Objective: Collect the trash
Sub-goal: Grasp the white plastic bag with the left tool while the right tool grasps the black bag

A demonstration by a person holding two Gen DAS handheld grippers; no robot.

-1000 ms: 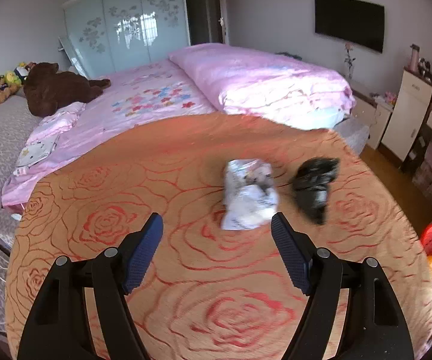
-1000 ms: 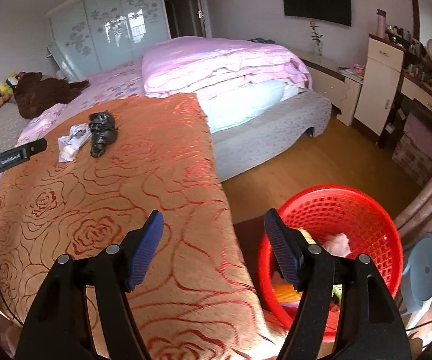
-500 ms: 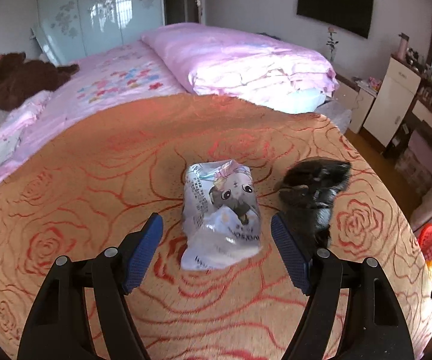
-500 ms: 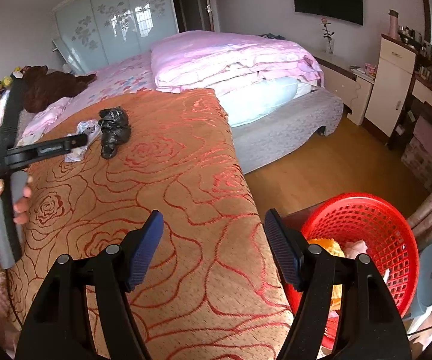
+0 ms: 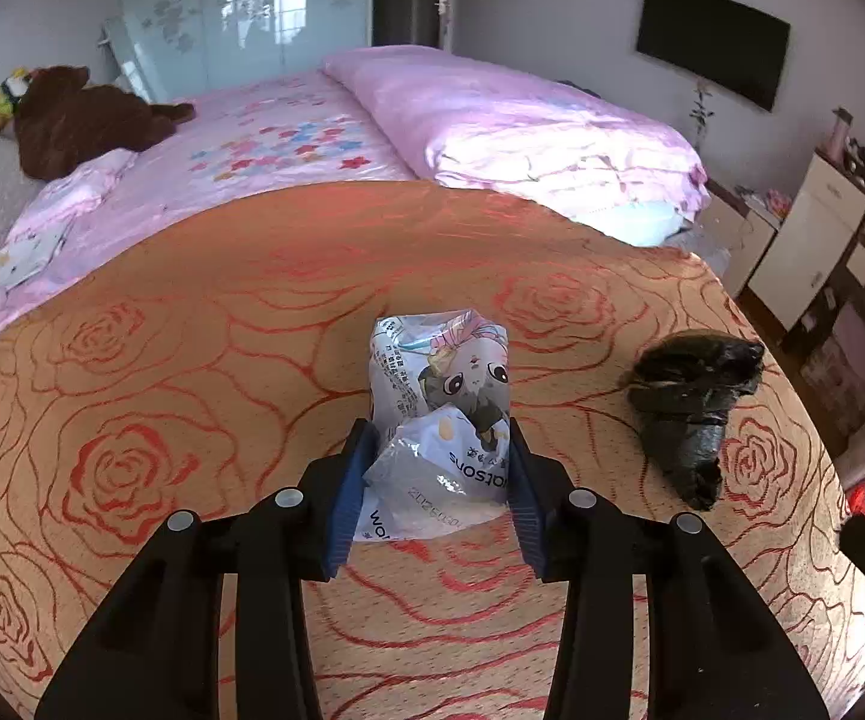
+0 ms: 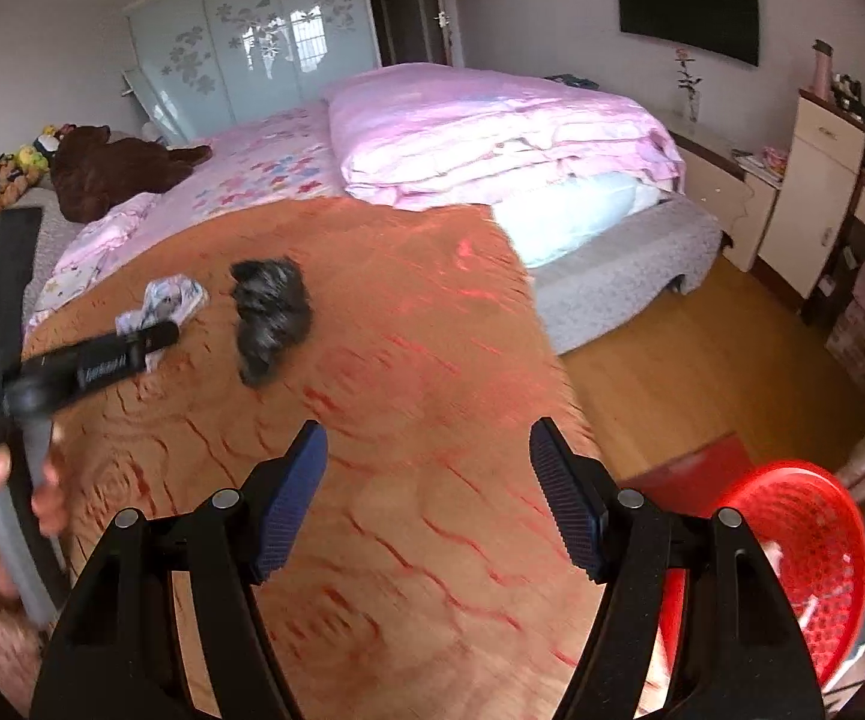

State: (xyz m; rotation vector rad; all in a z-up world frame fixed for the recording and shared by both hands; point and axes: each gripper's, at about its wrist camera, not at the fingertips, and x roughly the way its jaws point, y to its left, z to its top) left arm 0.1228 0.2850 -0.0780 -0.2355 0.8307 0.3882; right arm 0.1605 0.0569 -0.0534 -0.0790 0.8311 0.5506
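A crumpled white snack wrapper [image 5: 441,420] with a cartoon cat lies on the orange rose-patterned bedspread [image 5: 192,360]. My left gripper [image 5: 438,489] is closed in on the wrapper's near end, its blue pads touching both sides. A crumpled black bag [image 5: 687,408] lies to the wrapper's right. In the right wrist view the wrapper [image 6: 165,306] and black bag [image 6: 270,318] lie far left, with my left gripper [image 6: 132,348] over the wrapper. My right gripper [image 6: 426,492] is open and empty above the bedspread. A red mesh basket [image 6: 792,546] holding some trash stands on the floor at lower right.
Pink bedding [image 5: 522,120] and a brown plush bear [image 5: 84,120] lie beyond the bedspread. A white cabinet [image 6: 816,180] and wooden floor [image 6: 702,348] are to the right of the bed. The bedspread's edge drops off near the basket.
My left gripper moved forward to the wrapper and closed its jaws on it. My right gripper swung left over the bedspread, away from the basket, and stayed open.
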